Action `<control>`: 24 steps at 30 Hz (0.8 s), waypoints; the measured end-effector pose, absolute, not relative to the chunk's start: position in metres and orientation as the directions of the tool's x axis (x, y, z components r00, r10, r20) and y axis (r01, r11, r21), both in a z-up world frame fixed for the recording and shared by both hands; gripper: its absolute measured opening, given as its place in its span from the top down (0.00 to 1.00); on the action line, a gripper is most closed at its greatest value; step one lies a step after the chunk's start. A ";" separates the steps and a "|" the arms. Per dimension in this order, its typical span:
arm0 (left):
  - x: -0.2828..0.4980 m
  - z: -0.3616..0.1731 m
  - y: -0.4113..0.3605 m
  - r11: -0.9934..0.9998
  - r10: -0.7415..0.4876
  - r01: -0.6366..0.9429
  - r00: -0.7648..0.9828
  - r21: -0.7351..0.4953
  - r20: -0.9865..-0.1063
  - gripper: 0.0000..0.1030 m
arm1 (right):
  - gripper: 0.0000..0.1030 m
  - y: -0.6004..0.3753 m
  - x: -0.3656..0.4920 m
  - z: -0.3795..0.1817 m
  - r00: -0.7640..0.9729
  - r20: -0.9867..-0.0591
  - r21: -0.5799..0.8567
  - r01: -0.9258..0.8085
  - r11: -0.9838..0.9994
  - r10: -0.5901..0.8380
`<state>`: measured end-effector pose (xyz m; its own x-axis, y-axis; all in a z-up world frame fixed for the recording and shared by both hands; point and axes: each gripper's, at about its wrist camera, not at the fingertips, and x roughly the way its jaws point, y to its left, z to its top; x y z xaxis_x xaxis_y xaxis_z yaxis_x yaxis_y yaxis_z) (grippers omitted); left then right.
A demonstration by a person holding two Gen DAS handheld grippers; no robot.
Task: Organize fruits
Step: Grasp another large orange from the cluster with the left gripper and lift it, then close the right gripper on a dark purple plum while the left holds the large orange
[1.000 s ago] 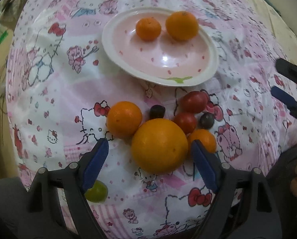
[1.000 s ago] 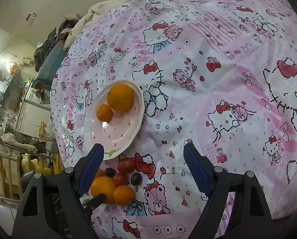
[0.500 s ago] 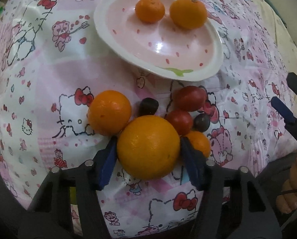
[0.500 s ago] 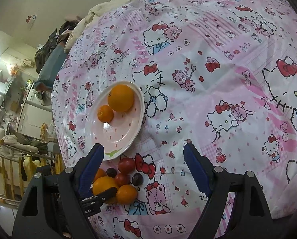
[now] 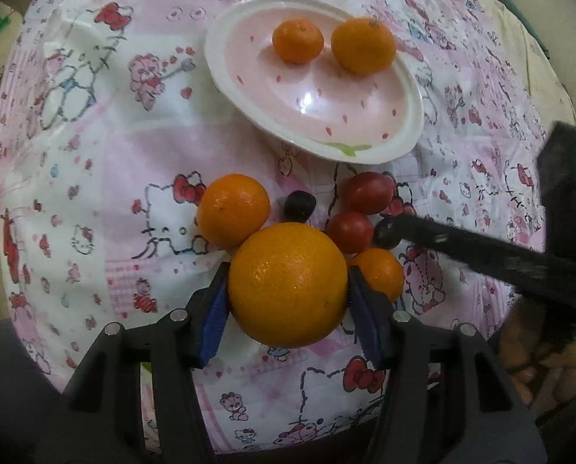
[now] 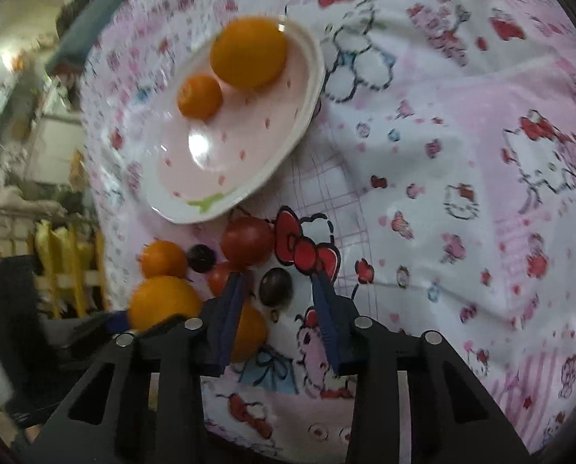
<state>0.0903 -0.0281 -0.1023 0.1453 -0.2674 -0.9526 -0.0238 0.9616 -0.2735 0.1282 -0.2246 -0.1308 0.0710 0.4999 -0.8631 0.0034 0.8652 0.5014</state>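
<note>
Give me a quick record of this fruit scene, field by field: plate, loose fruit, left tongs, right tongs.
plate: pink plate holding two oranges
loose fruit: cluster on the tablecloth below the plate: oranges, red fruits, dark fruits
left tongs: left tongs closed on the big orange
right tongs: right tongs just been closing, straddling a dark fruit, pads not yet touching

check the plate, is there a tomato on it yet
No, the plate holds only two orange fruits, a smaller one and a larger one; both tomatoes lie on the cloth.
</note>
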 end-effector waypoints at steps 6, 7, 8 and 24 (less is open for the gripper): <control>0.087 -0.073 -0.011 0.961 -0.259 -0.031 0.249 -0.275 -0.933 0.48 | 0.66 -0.209 0.130 -0.140 0.046 -0.890 0.453 -0.037 0.891 0.454; 0.088 -0.068 -0.007 0.961 -0.254 -0.039 0.268 -0.274 -0.929 0.48 | 0.66 -0.207 0.129 -0.141 0.046 -0.897 0.438 -0.048 0.898 0.440; 0.089 -0.065 -0.004 0.961 -0.250 -0.048 0.281 -0.274 -0.927 0.48 | 0.67 -0.204 0.129 -0.142 0.047 -0.902 0.426 -0.060 0.903 0.429; 0.094 -0.063 0.010 0.953 -0.237 -0.108 0.317 -0.283 -0.919 0.48 | 0.97 -0.202 0.120 -0.124 0.102 -0.903 0.401 -0.150 0.904 0.417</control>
<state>0.0940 0.0097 -0.0626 0.3167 -0.2365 -0.9185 -0.1076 0.9532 -0.2826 0.1200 -0.2022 -0.1240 0.1018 0.4174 -0.9030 -0.1505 0.9037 0.4008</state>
